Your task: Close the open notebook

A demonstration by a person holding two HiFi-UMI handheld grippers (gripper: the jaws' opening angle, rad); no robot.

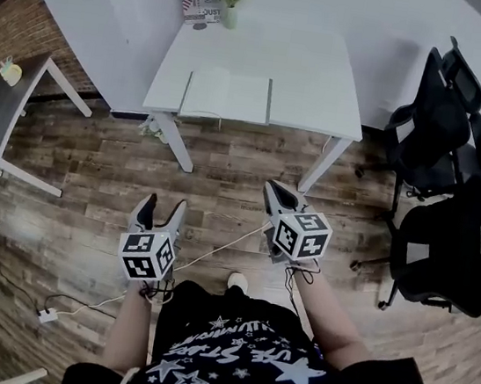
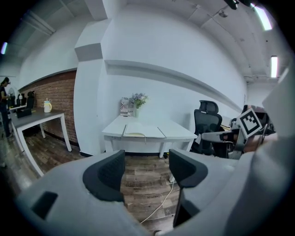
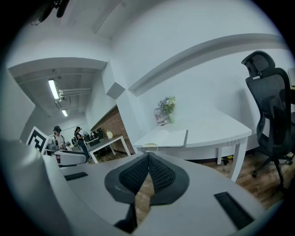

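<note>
The person is standing well back from the white table (image 1: pixel 325 92), holding both tools out over the wooden floor (image 1: pixel 93 166). The left gripper (image 1: pixel 160 211) is holding its jaws apart with nothing between them. The right gripper (image 1: pixel 278 192) is pinched together, also empty. The open notebook (image 1: pixel 227 96) is lying flat at the table's near edge, left of centre. I'd say the approach comes first: closing in squarely, then slipping a jaw under one cover's outer edge and folding it across the spine.
</note>
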